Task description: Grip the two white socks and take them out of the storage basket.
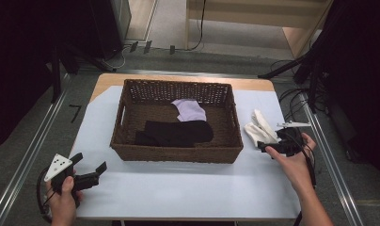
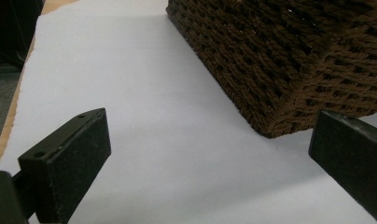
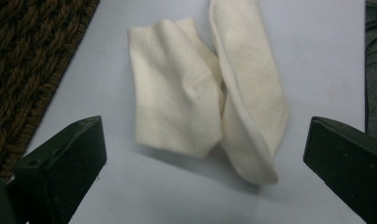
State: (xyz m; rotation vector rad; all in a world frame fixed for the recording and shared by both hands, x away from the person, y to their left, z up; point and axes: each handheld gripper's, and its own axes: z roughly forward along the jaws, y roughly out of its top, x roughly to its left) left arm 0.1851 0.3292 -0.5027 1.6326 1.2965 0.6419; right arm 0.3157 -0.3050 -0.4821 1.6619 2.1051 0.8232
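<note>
Ahead of the right gripper's (image 3: pixel 203 158) spread jaws, white socks (image 3: pixel 205 88).

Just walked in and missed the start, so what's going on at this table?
A person is sorting socks into a wicker basket, which already holds a black sock and a lavender one. The right tongs stand open in front of the cream socks on the white sheet beside the basket. The left tongs wait open, empty.

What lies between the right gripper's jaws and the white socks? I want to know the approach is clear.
Nothing: in the right gripper view, just bare white sheet separates the open right gripper from the white socks.
</note>
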